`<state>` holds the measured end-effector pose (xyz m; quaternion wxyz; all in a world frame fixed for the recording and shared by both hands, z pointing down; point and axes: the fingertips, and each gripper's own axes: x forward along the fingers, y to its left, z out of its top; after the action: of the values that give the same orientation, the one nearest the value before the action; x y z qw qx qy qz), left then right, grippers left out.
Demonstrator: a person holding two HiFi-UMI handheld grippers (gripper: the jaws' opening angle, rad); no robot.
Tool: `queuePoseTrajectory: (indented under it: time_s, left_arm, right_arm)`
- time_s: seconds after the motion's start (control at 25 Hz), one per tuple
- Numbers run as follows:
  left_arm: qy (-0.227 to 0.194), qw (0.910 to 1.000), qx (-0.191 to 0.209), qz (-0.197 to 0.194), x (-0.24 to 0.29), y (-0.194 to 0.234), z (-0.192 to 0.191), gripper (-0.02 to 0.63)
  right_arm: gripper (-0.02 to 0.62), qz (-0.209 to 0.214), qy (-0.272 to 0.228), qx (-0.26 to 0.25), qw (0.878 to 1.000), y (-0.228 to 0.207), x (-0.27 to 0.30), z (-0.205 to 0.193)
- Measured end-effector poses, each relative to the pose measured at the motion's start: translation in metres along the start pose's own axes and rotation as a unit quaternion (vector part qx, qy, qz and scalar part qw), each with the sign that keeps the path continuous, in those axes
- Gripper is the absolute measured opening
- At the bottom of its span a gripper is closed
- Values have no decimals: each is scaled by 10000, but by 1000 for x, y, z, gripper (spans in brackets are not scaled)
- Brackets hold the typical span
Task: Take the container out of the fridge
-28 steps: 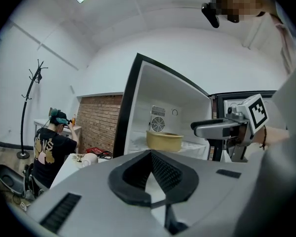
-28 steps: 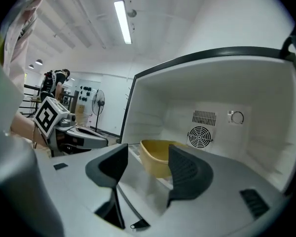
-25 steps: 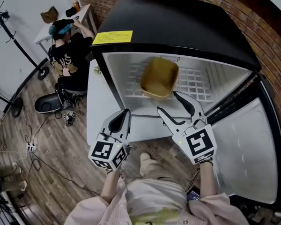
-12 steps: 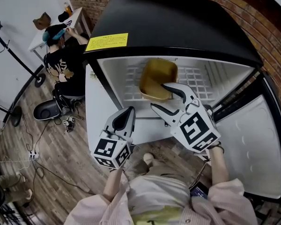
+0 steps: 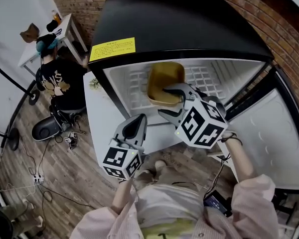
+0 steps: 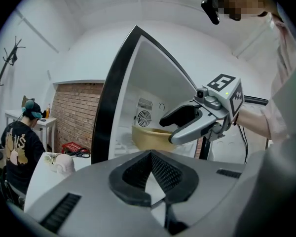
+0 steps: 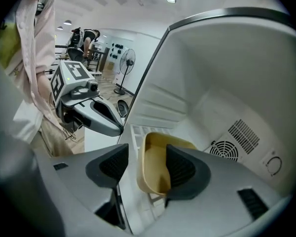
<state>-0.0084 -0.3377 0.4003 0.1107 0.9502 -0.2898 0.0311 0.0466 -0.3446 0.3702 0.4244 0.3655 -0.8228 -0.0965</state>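
Right gripper view: right gripper [image 7: 145, 168] jaws spread, straddling near wall of yellow container [image 7: 157, 154] on fridge [image 5: 189, 24] wire shelf [image 5: 202, 81], 12 o'clock. Left gripper [image 5: 138, 119] clenched, empty, 7 o'clock. Advice: seat wall deep, clamp firmly, draw out level.

Fridge door [image 5: 261, 143] stands wide open; bare shelf [image 5: 204, 81] flanks the container [image 5: 164, 81].

Place: a lab-like workroom is showing.
Wall: a brick wall [image 5: 289, 39] is running behind the fridge [image 5: 189, 24], ahead of the left gripper [image 5: 139, 119].
Floor: cables [image 5: 34, 168] are trailing over the wood floor [image 5: 79, 178] to its left.
Desk: a person [image 5: 57, 78] is sitting at a white desk [image 5: 27, 54], far left.
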Motion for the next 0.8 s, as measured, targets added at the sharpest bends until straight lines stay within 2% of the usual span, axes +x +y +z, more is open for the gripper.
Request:
queuePoseTrajectory:
  time_s: [0.24, 0.36, 0.52, 0.72, 0.8]
  left_arm:
    - [121, 9995, 41, -304, -5, 2, 3, -9]
    - [150, 9991, 45, -390, -6, 3, 3, -9]
    - [163, 9989, 48, -436, -9, 3, 1, -9]
    - [142, 9988, 55, -469, -12, 4, 1, -9]
    - [130, 9988, 77, -470, -13, 4, 2, -9]
  right_arm:
    - [240, 174, 538, -111, 9983, 7, 14, 0]
    - [196, 172, 702, -197, 9972, 6, 19, -3]
    - [190, 271, 902, -280, 9952, 9, 21, -7]
    - [119, 200, 1058, -430, 9933, 9, 24, -9]
    - [43, 129, 1076, -518, 9928, 8, 25, -9]
